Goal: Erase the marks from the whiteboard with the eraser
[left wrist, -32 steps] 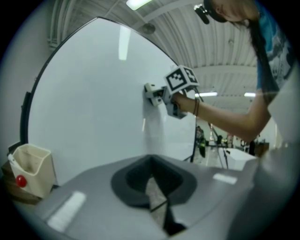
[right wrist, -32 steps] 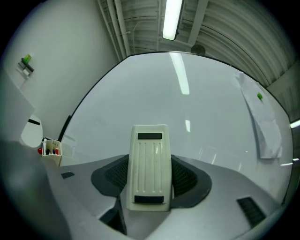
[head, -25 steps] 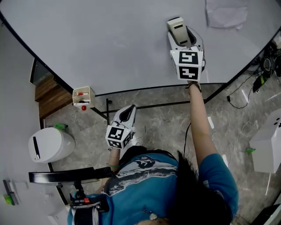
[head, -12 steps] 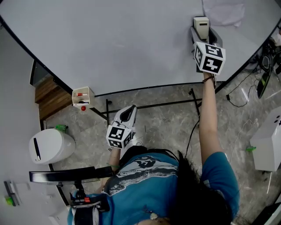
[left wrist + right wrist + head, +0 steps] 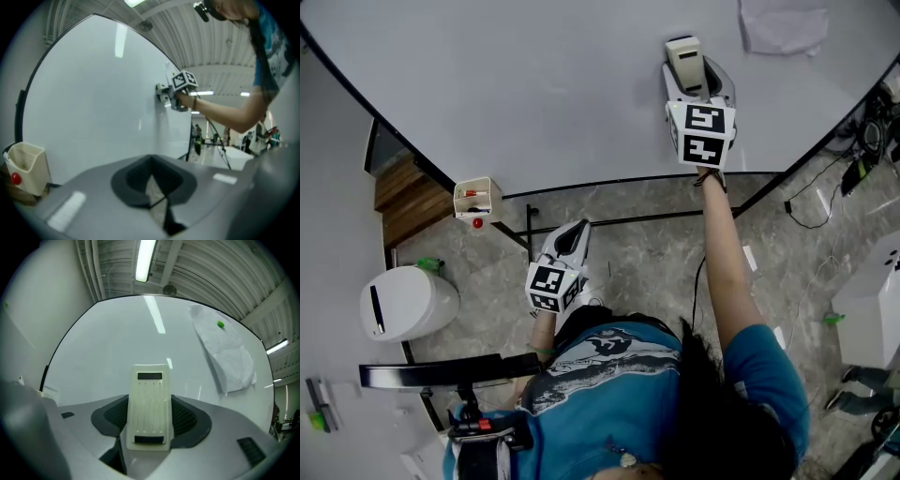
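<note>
— Where is the eraser?
— Upper middle of the head view. The eraser is pressed against the whiteboard, clamped in the right claw, whose jaws sit narrow on its two sides.
— And the left claw?
— The left claw hangs at lower centre, off the board and over the floor, its jaws drawn together on nothing.
— Anything else on the board?
— A paper sheet at upper right, and a small cream holder at its lower left edge.
</note>
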Demonstrator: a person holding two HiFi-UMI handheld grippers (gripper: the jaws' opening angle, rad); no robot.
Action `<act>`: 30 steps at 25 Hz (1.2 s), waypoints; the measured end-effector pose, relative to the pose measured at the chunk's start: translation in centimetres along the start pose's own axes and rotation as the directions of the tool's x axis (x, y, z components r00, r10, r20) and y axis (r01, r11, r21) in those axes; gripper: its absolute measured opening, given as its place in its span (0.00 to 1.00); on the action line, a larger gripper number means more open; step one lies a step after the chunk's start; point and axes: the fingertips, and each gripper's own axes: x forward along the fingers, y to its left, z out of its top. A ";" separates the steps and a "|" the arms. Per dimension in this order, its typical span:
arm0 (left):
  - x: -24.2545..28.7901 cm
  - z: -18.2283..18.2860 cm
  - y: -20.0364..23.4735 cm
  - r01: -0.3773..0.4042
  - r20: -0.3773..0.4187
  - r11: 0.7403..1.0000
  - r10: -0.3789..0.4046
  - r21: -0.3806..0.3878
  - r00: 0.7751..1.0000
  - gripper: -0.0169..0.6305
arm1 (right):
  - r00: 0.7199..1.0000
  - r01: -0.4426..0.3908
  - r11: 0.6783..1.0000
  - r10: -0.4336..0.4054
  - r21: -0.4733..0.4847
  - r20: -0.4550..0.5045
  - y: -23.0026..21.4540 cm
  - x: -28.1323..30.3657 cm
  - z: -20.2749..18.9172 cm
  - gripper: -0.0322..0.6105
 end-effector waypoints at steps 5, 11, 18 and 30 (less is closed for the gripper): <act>-0.2 -0.3 0.2 -0.008 -0.001 1.000 0.008 -0.005 1.000 0.03 | 0.999 -0.047 0.994 0.046 -0.097 -0.021 7.3 0.1 -1.6 0.46; -0.2 -0.5 0.5 -0.012 -0.005 1.000 0.012 -0.008 1.000 0.03 | 0.987 -0.150 0.980 0.141 -0.133 -0.078 15.1 0.3 -4.5 0.46; -0.4 -0.8 1.0 -0.022 -0.007 1.000 0.022 -0.008 1.000 0.03 | 0.975 -0.210 0.963 0.192 -0.171 -0.115 18.9 0.2 -6.9 0.46; 0.8 -0.3 0.0 0.007 -0.003 1.000 -0.007 -0.003 1.000 0.03 | 0.979 -0.184 0.966 0.164 -0.181 -0.118 13.7 -0.2 -5.0 0.46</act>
